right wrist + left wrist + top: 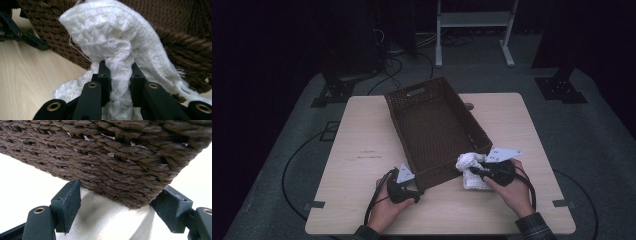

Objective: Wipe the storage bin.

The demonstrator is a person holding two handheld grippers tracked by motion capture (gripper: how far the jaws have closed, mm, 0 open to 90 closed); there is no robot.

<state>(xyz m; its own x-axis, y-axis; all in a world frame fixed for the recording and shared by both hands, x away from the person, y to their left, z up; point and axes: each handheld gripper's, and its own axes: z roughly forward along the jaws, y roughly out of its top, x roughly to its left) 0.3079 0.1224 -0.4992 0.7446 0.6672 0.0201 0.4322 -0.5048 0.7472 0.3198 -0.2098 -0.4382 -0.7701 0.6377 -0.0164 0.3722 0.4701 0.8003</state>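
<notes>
A dark brown woven basket (pixel 398 125) lies slantwise on the light wooden table (pixel 362 135). My left gripper (pixel 418 186) is at its near left corner. In the left gripper view its jaws (pixel 120 200) straddle that basket (pixel 112 157) corner and both pads touch the weave. A white knitted cloth (pixel 467 162) hangs bunched against the basket's near right corner, with its lower part on the table. My right gripper (pixel 473 170) is shut on it. In the right gripper view the cloth (pixel 112 32) rises from between the closed jaws (pixel 120 72) in front of the basket wall (pixel 187 50).
A small grey round fitting (pixel 468 106) sits in the table beside the basket's far right side. Past the table's far edge are a white frame's legs (pixel 438 47), black stands (pixel 562 87) and cables (pixel 387 65) on the grey floor.
</notes>
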